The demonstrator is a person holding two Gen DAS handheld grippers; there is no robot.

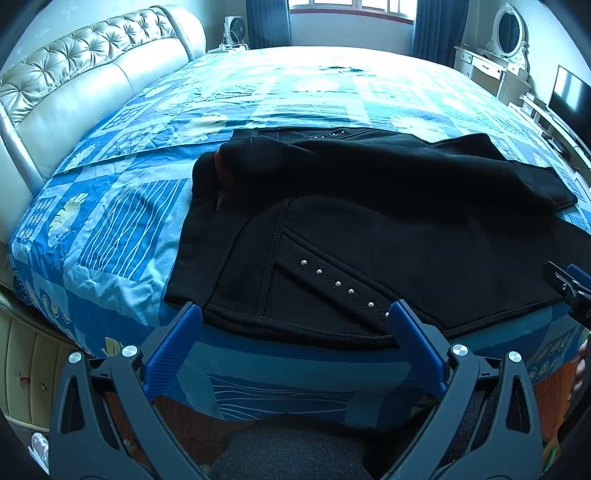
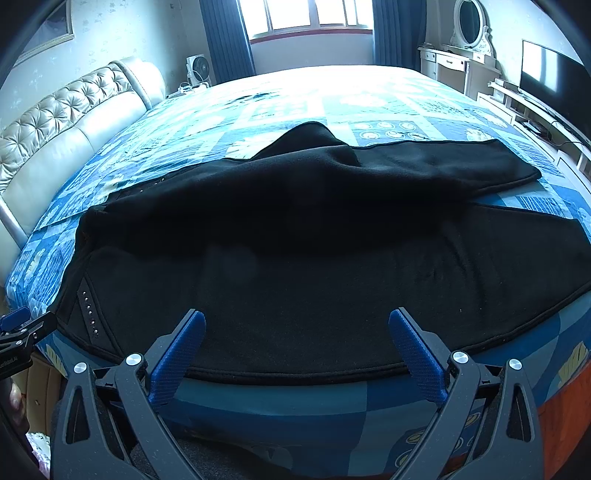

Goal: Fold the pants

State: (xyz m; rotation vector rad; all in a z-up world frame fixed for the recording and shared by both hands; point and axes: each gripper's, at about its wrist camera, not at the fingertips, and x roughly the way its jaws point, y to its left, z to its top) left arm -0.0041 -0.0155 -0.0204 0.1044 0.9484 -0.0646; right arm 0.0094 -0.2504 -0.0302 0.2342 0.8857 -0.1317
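i see the black pants (image 1: 369,221) lying spread across the near edge of the bed (image 1: 258,96), on the blue patterned bedspread (image 1: 122,229). in my left view the waist end sits toward 9 o'clock and a row of small silver studs (image 1: 343,286) runs along a pocket seam just beyond my left gripper (image 1: 295,317), whose blue fingers (image 1: 177,343) are spread wide apart with nothing between them, the tips just over the hem of the cloth. my right gripper (image 2: 297,325) is likewise spread wide and holds nothing, its tips over the near edge of the pants; in that view one leg (image 2: 443,162) stretches toward 2 o'clock. the padded headboard (image 1: 74,81) stands at 10 o'clock, a window (image 2: 306,18) at 12, a television (image 2: 546,70) at 2.
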